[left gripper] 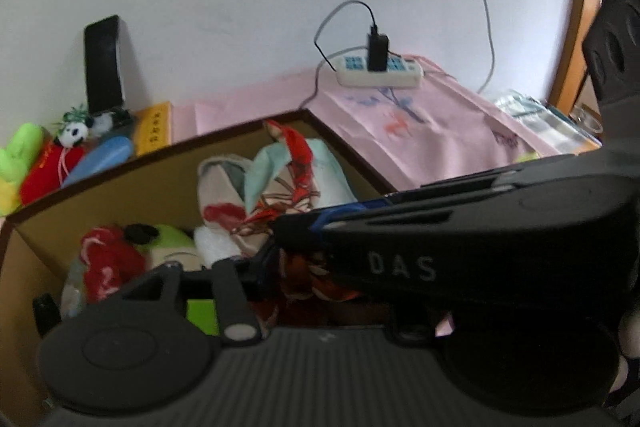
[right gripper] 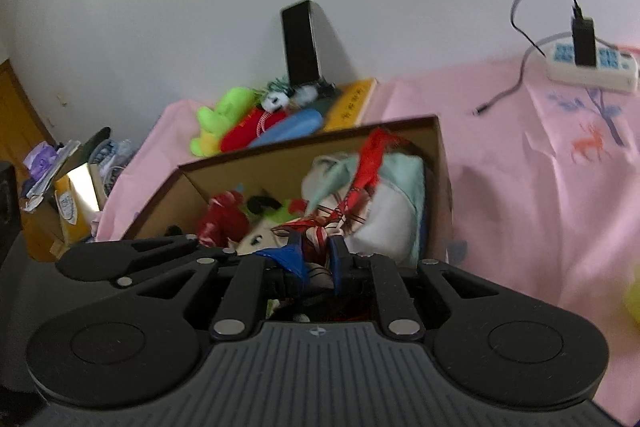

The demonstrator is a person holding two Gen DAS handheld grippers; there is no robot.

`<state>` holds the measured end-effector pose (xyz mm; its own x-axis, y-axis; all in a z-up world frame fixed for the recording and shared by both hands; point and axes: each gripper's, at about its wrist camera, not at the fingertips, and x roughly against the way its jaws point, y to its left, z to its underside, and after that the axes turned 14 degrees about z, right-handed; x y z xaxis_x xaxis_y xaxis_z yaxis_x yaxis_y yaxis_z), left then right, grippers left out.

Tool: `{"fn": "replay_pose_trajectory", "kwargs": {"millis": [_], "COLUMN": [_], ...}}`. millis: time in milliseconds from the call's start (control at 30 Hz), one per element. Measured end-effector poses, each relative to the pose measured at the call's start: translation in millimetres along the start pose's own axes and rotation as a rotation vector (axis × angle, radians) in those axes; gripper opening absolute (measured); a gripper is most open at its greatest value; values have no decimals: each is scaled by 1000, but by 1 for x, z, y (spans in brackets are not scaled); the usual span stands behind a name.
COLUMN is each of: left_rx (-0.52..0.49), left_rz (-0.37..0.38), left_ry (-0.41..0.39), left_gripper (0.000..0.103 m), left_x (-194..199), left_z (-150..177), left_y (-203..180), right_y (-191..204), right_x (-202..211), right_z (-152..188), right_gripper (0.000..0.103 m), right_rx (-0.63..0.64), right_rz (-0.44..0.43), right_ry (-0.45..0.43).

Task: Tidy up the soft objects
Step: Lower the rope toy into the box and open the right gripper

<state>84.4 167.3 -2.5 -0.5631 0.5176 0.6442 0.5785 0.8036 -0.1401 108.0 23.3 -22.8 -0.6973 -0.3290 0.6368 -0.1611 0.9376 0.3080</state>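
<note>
Red-patterned silk-like scarf (right gripper: pixel 320 227) pinched in the right gripper (right gripper: pixel 316 259) over the brown cardboard box (right gripper: pixel 440 187), prob. for stowing w/ the plushies; left gripper's (left gripper: pixel 264 267) grip: can't tell.

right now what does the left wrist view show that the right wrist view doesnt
Only the left wrist view shows the right gripper from outside, reaching into the box, and a glass jar at the far right. Only the right wrist view shows the cluttered side shelf and the loose cable end. Both show the cardboard box of soft toys, the patterned scarf, the power strip and the toy pile by the wall.
</note>
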Motion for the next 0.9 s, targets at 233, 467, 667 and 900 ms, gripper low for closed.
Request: {"fn": "replay_pose_trajectory", "kwargs": {"millis": [233,467,667,900], "left_rx": [5,-17,-10,-18], "left_rz": [8,-27,-85,-139], "left_ry": [-5,-13,-2,-8], "left_gripper": [55,59,60,61], "left_x": [13,31,40,56], "left_z": [-1,2,5,15], "left_y": [-3,-18,-32,-55], "right_y": [-5,-9,-14,-21], "right_x": [15,38,51,73], "right_z": [1,4,13,29], "right_gripper": [3,3,5,6], "right_rx": [-60,-73,-57,-11], "right_rz": [-14,2,24,60], "right_ry": [-3,-29,-41,-61]}}
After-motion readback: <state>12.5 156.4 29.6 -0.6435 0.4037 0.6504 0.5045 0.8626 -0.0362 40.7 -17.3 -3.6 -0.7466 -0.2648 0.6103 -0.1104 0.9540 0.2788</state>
